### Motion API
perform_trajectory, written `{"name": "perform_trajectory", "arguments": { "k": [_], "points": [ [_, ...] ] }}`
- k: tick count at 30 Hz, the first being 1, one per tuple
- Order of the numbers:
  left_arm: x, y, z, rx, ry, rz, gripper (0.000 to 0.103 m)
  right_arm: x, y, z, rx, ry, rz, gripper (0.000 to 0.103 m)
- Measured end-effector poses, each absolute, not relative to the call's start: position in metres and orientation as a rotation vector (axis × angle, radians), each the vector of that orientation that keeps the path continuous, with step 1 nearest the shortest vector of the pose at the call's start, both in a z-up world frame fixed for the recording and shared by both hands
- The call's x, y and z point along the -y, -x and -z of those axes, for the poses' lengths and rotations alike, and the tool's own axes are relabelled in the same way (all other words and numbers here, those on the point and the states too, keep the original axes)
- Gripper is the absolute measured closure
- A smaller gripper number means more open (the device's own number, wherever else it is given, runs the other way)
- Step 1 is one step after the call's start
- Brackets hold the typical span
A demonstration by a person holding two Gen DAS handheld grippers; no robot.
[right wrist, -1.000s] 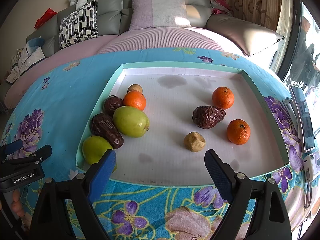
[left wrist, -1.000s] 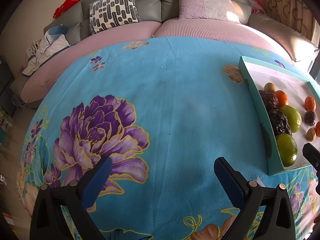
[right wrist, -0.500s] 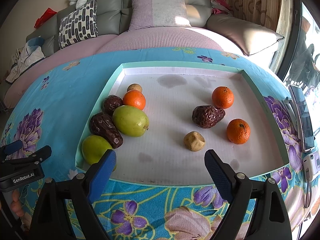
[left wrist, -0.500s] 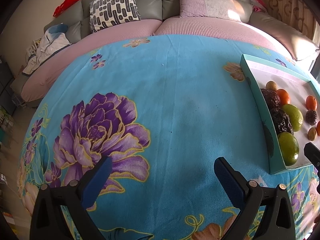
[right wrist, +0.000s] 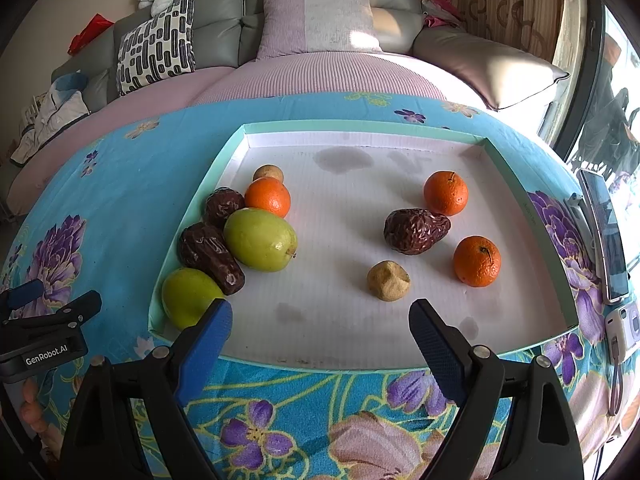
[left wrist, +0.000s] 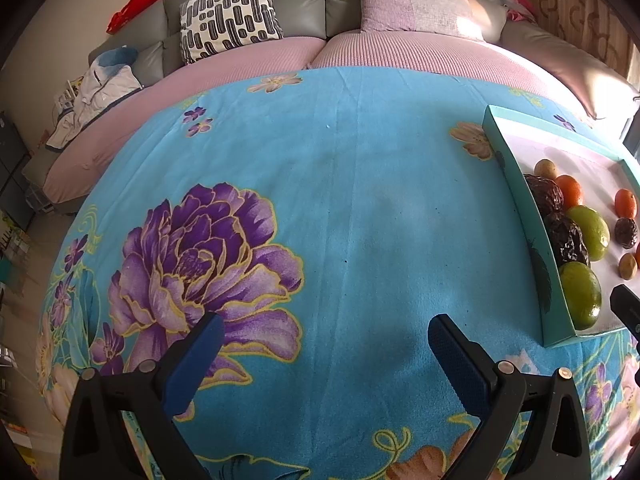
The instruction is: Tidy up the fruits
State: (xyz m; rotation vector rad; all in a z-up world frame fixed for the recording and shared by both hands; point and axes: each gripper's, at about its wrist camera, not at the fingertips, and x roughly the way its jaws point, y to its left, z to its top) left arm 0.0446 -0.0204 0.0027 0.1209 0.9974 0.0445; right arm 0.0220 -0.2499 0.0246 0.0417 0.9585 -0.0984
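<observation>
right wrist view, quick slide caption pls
Open right gripper hovers before a tray of loose oranges, dates and green fruit.

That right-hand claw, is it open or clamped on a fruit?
Open. The right gripper has its blue fingers spread wide over the tray's near rim, nothing between them.

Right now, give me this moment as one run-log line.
left gripper: open, empty, over blanket | right gripper: open, empty, at tray near edge | fruits: all in tray, ungrouped
</observation>
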Motion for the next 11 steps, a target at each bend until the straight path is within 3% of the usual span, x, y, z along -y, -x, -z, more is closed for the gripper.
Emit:
{"name": "perform_trajectory", "arguments": {
  "k": [11],
  "points": [
    [0.0235,-0.0407,-0.0058,-0.989,-0.124,-0.043,0.000,0.2495,-0.0217,-0.0244,-0.960,-0.040,0.098,0.013]
  ]
}}
